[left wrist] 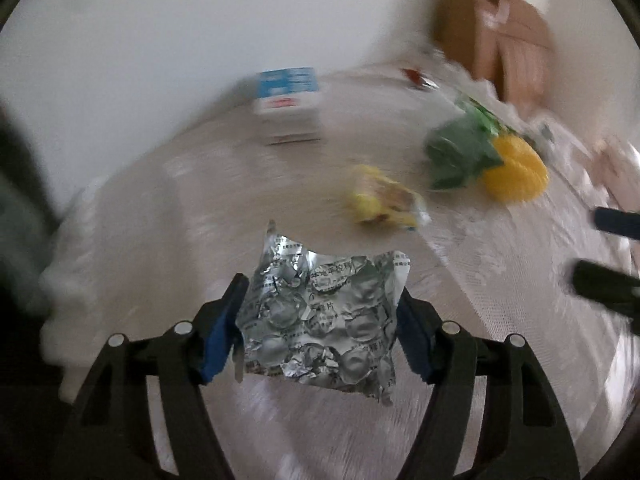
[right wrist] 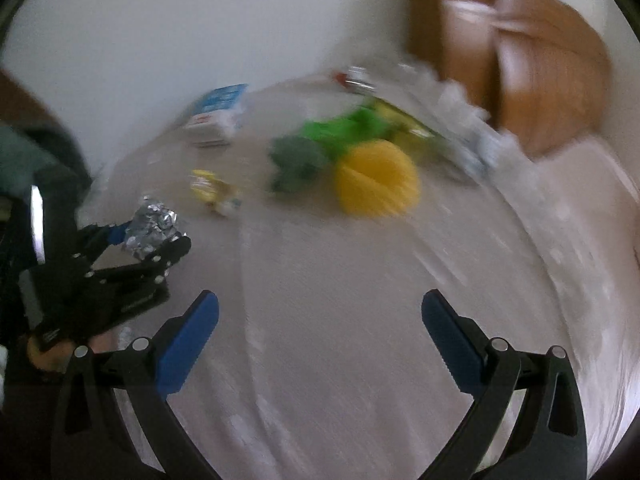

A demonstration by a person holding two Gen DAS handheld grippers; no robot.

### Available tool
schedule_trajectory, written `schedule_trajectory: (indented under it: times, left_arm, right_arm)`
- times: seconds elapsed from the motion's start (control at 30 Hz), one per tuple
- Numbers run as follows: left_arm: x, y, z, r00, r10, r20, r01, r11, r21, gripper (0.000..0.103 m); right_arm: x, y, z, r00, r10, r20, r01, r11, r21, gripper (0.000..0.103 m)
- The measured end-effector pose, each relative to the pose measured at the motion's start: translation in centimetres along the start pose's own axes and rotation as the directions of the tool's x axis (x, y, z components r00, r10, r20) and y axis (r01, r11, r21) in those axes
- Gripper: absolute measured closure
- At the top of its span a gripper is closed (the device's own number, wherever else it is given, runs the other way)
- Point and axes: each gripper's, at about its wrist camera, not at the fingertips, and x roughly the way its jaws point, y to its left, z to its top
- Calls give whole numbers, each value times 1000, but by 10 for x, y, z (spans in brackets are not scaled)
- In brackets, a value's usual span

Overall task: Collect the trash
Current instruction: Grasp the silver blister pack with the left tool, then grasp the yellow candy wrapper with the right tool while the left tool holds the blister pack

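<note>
Blister foil pinched between left gripper pads — keep squeeze firm, thin sheet slips; right gripper spread wide, empty — yellow wrapper ahead.

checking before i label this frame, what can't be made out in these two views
- Blue and white box: print unreadable, motion blur, both views.
- Small yellow wrapper: type unclear, blurred.
- Green packet and yellow round item: identity unclear, smeared.
- Foil blister sheet in the left gripper: side edges hidden by the pads.
- Right gripper: only fingertips at left-wrist edge.
</note>
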Motion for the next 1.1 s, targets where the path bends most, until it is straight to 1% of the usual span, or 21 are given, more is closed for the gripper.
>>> schedule_trajectory:
  times: [0.07, 0.13, 0.2, 0.27, 0.3, 0.4, 0.43, 0.47, 0.5, 0.53, 0.57, 0.6, 0.7, 0.8, 0.9, 0.97, 1.03, 1.1]
  left_arm:
    - [-10, 11, 0, 1000, 18, -20, -20, 998, -65, 36]
    - [-21, 23, -2, 999, 19, -37, -24, 990, -140, 36]
    - [-28, 31, -3, 998, 46, -44, -53, 983, -174, 36]
    - [-34, 39, -8, 996, 76, -47, -84, 979, -185, 36]
    - [-36, 42, -10, 995, 85, -51, -93, 977, -192, 36]
    - [-43, 51, -15, 994, 95, -53, -104, 972, -212, 36]
    - [-45, 52, -16, 994, 98, -49, -106, 971, -213, 36]
    - [-47, 52, -16, 994, 102, -47, -110, 971, -211, 36]
    - [-48, 52, -16, 993, 111, -45, -118, 971, -207, 36]
    - [-50, 52, -15, 993, 115, -41, -121, 971, -204, 36]
    - [-52, 51, -14, 993, 116, -37, -121, 972, -203, 36]
    - [-54, 51, -13, 993, 116, -33, -120, 972, -203, 36]
    - [-59, 46, -9, 993, 116, -19, -118, 974, -192, 36]
    - [-67, 36, -7, 994, 113, -1, -112, 980, -166, 36]
    - [-77, 19, -4, 995, 99, 18, -95, 986, -136, 36]
    - [-84, 4, -2, 996, 85, 35, -80, 991, -111, 36]
    - [-90, -13, -1, 996, 71, 50, -66, 995, -80, 36]
    - [-97, -35, -1, 997, 48, 65, -45, 998, -47, 36]
  right_arm:
    - [19, 19, 15, 1000, 21, 3, -21, 997, -72, 2]
    - [45, 41, 32, 999, 33, 0, -33, 989, -144, 2]
    - [65, 57, 43, 999, 36, -5, -36, 983, -180, 3]
    - [83, 70, 53, 999, 29, -15, -31, 977, -209, 8]
    - [91, 76, 56, 999, 25, -22, -29, 975, -222, 12]
    - [114, 95, 64, 999, -8, -35, -2, 963, -271, 19]
    - [120, 99, 65, 999, -19, -40, 7, 958, -285, 27]
    - [123, 101, 66, 999, -22, -46, 8, 957, -291, 31]
    - [127, 102, 66, 998, -23, -57, 5, 955, -295, 40]
    - [132, 102, 67, 997, -19, -75, -4, 956, -293, 52]
    - [134, 102, 67, 996, -18, -86, -8, 958, -287, 60]
    - [134, 101, 67, 996, -15, -84, -9, 960, -281, 62]
    - [125, 95, 68, 997, -2, -72, -17, 966, -258, 69]
    - [101, 79, 64, 999, 33, -40, -41, 977, -210, 70]
    - [63, 56, 51, 998, 61, 2, -60, 988, -142, 70]
    - [27, 31, 30, 997, 63, 35, -59, 993, -100, 70]
    - [5, 17, 15, 997, 48, 52, -44, 996, -73, 70]
    - [-29, -11, -17, 998, 8, 68, -7, 1000, -18, 70]
